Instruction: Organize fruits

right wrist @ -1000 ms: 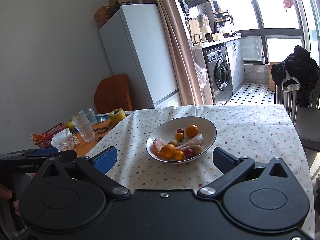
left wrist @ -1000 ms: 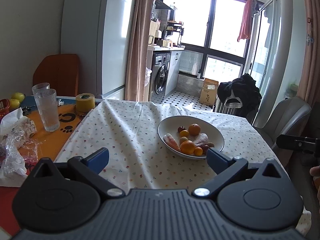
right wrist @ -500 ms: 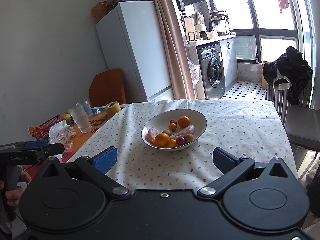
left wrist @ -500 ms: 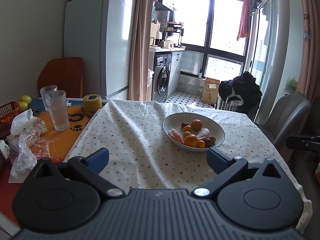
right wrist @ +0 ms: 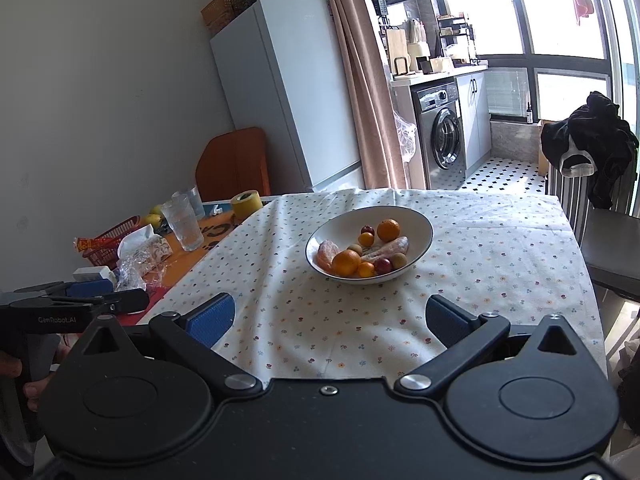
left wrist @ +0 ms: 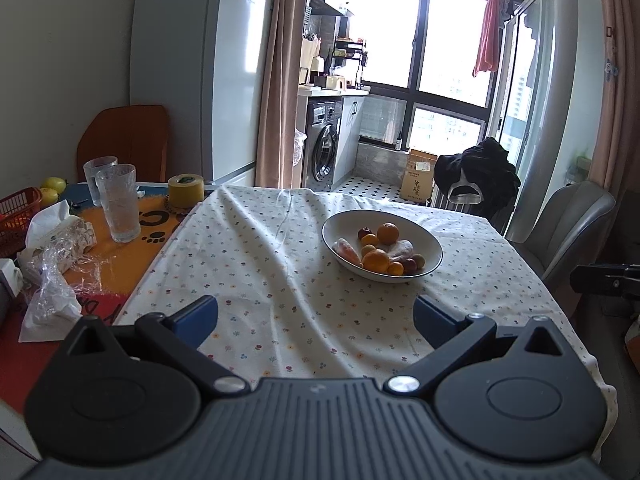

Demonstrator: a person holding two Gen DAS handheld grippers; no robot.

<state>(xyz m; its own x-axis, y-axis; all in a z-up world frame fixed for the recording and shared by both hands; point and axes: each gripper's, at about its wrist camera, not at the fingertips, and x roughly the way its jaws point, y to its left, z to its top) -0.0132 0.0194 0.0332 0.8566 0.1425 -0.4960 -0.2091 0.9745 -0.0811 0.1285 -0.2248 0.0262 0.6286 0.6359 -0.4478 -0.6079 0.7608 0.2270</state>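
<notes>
White bowl (right wrist: 416, 222): sitting centre frame on the floral tablecloth (right wrist: 500, 260) — fruits (right wrist: 362, 250) all piled inside.
Left gripper (left wrist: 315, 316), right gripper (right wrist: 330, 320): hanging released, grasping nothing.
Progress: reading as finished or unsorted — undecidable.

My view: white fridge (left wrist: 200, 80) against the pale wall (left wrist: 60, 60); washing machine (left wrist: 326, 148) beyond a brown curtain (left wrist: 276, 80). Bright windows (left wrist: 448, 40); tiled floor (left wrist: 368, 186).
</notes>
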